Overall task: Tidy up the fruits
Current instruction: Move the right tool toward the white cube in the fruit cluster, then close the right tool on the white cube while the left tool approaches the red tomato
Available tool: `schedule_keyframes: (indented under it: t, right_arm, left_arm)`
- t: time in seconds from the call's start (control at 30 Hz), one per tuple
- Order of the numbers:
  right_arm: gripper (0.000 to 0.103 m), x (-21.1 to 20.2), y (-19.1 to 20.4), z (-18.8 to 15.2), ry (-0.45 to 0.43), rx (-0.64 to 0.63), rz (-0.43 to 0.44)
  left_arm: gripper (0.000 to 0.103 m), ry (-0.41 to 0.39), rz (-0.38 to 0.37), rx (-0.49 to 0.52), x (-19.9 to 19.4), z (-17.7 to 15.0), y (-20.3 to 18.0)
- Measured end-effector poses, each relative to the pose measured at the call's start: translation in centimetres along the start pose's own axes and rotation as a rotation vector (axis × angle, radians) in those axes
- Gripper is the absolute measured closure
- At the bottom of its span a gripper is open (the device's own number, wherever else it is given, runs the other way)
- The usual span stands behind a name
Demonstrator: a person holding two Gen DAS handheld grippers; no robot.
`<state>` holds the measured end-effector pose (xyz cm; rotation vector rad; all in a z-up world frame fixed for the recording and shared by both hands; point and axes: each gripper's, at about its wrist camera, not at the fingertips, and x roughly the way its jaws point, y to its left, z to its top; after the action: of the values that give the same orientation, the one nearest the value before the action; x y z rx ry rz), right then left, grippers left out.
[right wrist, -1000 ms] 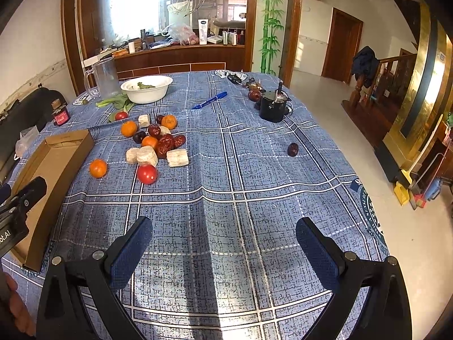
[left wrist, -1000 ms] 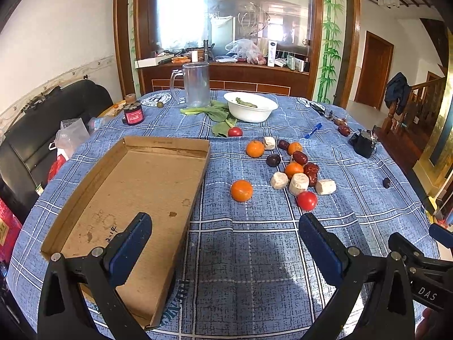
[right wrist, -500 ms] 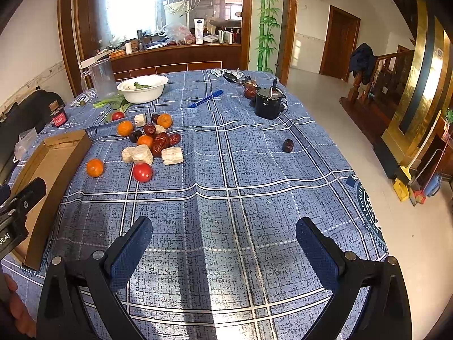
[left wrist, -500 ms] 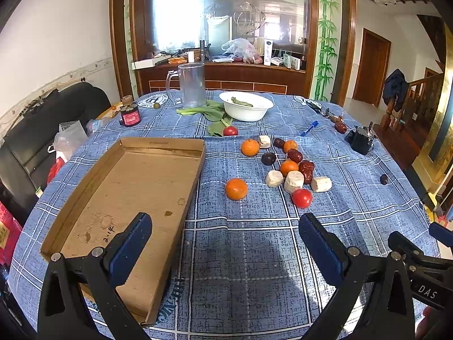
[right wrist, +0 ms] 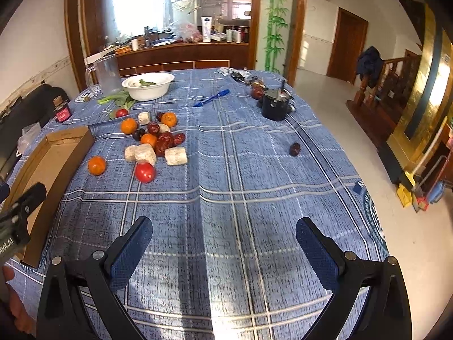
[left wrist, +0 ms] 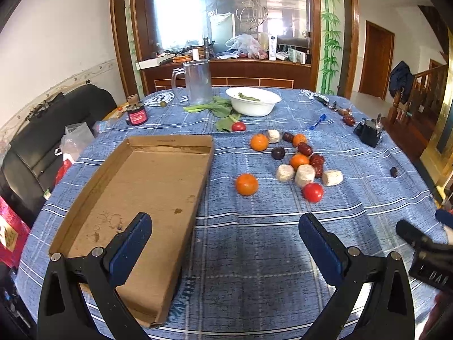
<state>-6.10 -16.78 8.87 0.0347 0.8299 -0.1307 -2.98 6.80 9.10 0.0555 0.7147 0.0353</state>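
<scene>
A cluster of fruit lies on the blue plaid tablecloth: oranges, red dates, a dark plum and pale chunks. A lone orange (left wrist: 247,184) (right wrist: 96,165) and a red tomato (left wrist: 312,192) (right wrist: 145,172) sit nearest me. An empty cardboard tray (left wrist: 136,187) (right wrist: 45,158) lies to the left of the fruit. My left gripper (left wrist: 225,233) is open and empty, over the tray's near right edge. My right gripper (right wrist: 223,235) is open and empty above bare cloth, well short of the fruit.
A white bowl (left wrist: 252,101) with greens, a clear mug (left wrist: 196,82), a small red jar (left wrist: 137,114), a blue pen (right wrist: 211,98) and a black pot (right wrist: 275,104) stand farther back. A stray date (right wrist: 294,149) lies to the right. A black chair stands at the left.
Both views have drawn back and risen slightly, so the fruit and tray sit a little farther away. Both grippers stay open and empty.
</scene>
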Motion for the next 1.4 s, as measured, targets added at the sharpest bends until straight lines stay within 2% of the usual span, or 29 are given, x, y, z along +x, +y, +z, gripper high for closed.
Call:
schedule_keyframes:
  t: [0.13,0.43,0.67,0.77,0.83,0.93,1.07,1.17,1.2,1.23,1.27,1.3,1.4]
  right_arm:
    - [0.001,1.5,0.5,1.5,0.007,-0.052,0.048]
    - [0.001,4.1,1.5,3.7,0.008,-0.092,0.105]
    - [0.002,6.8,2.1,5.8,0.011,-0.149,0.099]
    - [0.012,9.6,2.2,6.7,0.072,-0.171,0.134]
    - [0.031,11.2,2.5,6.9,0.118,-0.185,0.157]
    - [0.039,13.4,3.1,6.9,0.174,-0.196,0.189]
    - [0.039,14.6,3.8,7.1,0.199,-0.205,0.244]
    - [0.039,15.2,4.6,7.3,0.206,-0.231,0.25]
    - [0.046,15.5,4.8,7.3,0.212,-0.243,0.243]
    - [0.059,15.8,5.1,7.2,0.222,-0.251,0.238]
    - [0.06,16.1,5.1,7.1,0.227,-0.254,0.236]
    - [0.071,15.9,5.0,7.2,0.213,-0.25,0.243]
    - [0.071,15.5,4.7,7.4,0.203,-0.229,0.264]
  left_arm:
    - [0.0,0.001,0.042,0.017,-0.1,-0.3,0.7]
    - [0.0,0.048,0.025,-0.016,0.5,-0.6,2.4]
    - [0.0,0.088,0.019,-0.014,1.4,-0.1,2.5]
    - [0.0,0.109,-0.001,-0.002,1.7,-0.3,2.3]
    - [0.0,0.113,-0.006,0.007,1.7,-0.4,2.2]
    - [0.0,0.116,-0.014,0.026,1.5,-0.4,1.8]
    - [0.0,0.104,-0.022,0.044,1.2,-0.2,1.4]
    - [0.0,0.109,-0.031,0.057,1.2,-0.1,0.8]
    - [0.0,0.111,-0.035,0.061,1.3,0.0,0.6]
    - [0.0,0.115,-0.038,0.065,1.4,0.1,0.3]
    - [0.0,0.123,-0.044,0.071,1.6,0.2,0.0]
    - [0.0,0.132,-0.048,0.076,1.8,0.3,-0.2]
    - [0.0,0.182,-0.063,0.079,3.0,0.8,-1.5]
